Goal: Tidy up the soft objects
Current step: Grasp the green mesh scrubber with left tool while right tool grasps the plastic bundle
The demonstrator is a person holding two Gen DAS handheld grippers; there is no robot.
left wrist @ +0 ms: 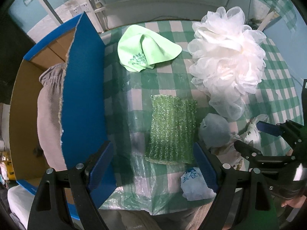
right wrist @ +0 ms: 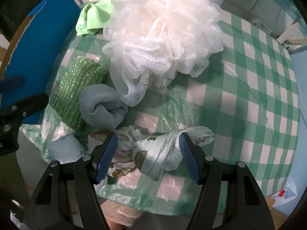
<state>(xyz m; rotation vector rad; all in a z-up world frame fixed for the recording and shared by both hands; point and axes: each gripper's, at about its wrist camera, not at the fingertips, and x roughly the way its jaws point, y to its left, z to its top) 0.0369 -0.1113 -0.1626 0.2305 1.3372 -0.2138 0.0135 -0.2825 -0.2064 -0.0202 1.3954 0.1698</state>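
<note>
Left tool [left wrist: 152,164] astride green sponge [left wrist: 171,130] edges

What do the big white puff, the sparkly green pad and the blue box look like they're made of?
The white puff looks like gathered nylon mesh, its netting showing at the frilly edges. The green pad seems to be a glittery woven scrubber, probably plastic thread, glinting all over. The blue box is cardboard with a blue coat: its torn edge shows brown.

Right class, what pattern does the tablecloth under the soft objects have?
Green and white checks on the tablecloth, clearest in the right wrist view.
</note>
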